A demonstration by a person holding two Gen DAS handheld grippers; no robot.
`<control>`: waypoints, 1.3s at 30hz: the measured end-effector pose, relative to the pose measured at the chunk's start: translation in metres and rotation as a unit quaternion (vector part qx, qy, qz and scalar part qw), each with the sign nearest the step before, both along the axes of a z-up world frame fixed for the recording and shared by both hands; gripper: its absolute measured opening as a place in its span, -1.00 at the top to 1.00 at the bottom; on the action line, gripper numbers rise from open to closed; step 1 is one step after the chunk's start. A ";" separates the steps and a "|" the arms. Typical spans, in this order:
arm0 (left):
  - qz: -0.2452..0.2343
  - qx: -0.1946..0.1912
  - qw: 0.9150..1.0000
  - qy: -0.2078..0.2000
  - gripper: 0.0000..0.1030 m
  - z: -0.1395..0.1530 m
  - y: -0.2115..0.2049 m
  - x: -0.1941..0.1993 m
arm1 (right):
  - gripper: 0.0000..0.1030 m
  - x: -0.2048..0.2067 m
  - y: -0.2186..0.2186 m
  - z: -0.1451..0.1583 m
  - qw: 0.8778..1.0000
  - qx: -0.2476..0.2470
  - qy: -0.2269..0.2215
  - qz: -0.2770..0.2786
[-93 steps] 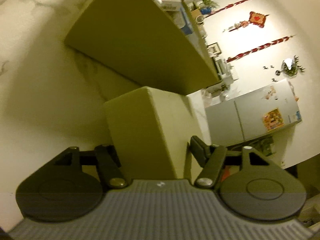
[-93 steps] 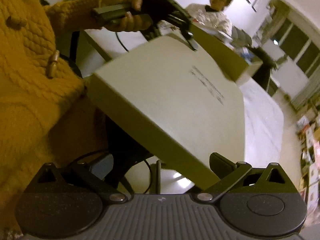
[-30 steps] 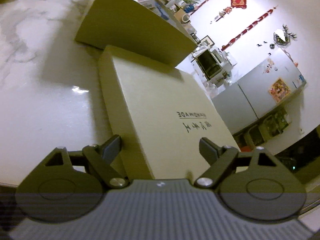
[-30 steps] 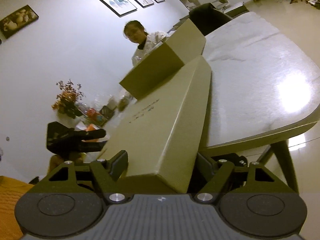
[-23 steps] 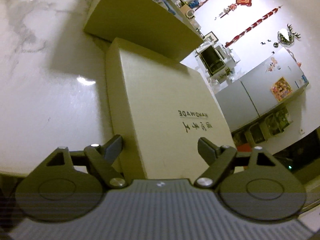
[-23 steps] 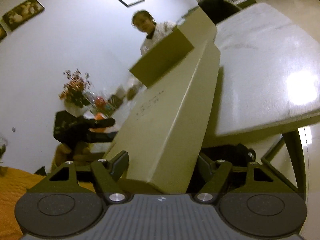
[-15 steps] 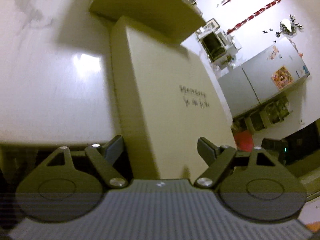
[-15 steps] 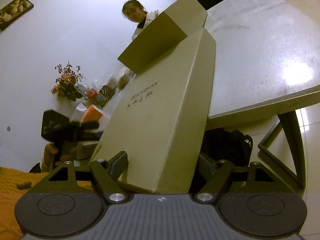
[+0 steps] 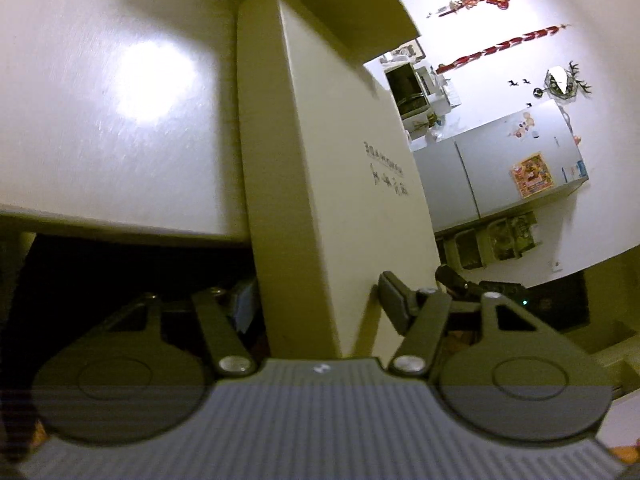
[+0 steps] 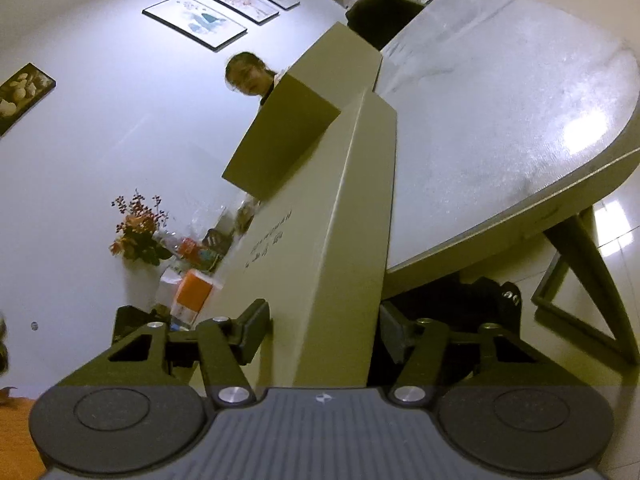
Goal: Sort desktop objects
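Note:
A flat beige box point(image 9: 320, 152) with dark print on its face is held at its near end by both grippers. It slopes up from below the table edge. Its far end rests on the white table point(image 9: 100, 120) against a larger beige box point(image 9: 320, 0). My left gripper point(image 9: 320, 304) is shut on one near corner, with a finger on each face. In the right wrist view the flat box point(image 10: 320, 240) runs up to the larger box point(image 10: 280, 148), and my right gripper point(image 10: 324, 332) is shut on its other near corner.
The table's rounded edge point(image 10: 520, 224) and a slanted leg point(image 10: 592, 272) are to the right, with a black bag point(image 10: 480, 300) underneath. A person point(image 10: 248, 76) stands beyond the boxes. Flowers point(image 10: 138, 232) and an orange packet point(image 10: 192, 292) are at left. A grey fridge point(image 9: 500, 168) stands behind.
The flat box lay almost level on the table a second ago. Both grippers have since dropped below the table edge, so its near end hangs off and it slopes steeply.

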State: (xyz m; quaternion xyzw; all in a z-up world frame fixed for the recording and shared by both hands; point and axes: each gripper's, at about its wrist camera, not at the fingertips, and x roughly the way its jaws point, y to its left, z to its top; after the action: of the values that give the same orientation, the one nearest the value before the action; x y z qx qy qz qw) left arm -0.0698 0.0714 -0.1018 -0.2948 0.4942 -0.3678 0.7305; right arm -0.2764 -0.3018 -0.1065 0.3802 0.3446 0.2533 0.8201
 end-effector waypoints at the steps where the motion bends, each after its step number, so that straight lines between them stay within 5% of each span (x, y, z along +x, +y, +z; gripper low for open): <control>1: 0.000 -0.005 1.000 0.001 -0.20 0.000 0.000 0.000 | -0.21 -0.002 0.000 0.000 1.000 -0.001 0.000 -0.004; 23: -0.018 -0.029 0.996 -0.078 -0.20 0.044 -0.020 -0.001 | -0.22 -0.042 0.005 0.057 0.996 -0.032 -0.062 -0.054; 39: -0.015 -0.046 0.992 -0.120 -0.20 0.066 -0.032 0.014 | -0.22 -0.033 -0.003 0.093 0.992 -0.050 -0.086 -0.071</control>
State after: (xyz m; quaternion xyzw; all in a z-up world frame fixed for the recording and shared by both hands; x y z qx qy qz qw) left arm -0.0559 0.0390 -0.0355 -0.2741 0.3898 -0.4334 0.7649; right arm -0.3097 -0.3047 -0.0139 0.3390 0.2566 0.2084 0.8808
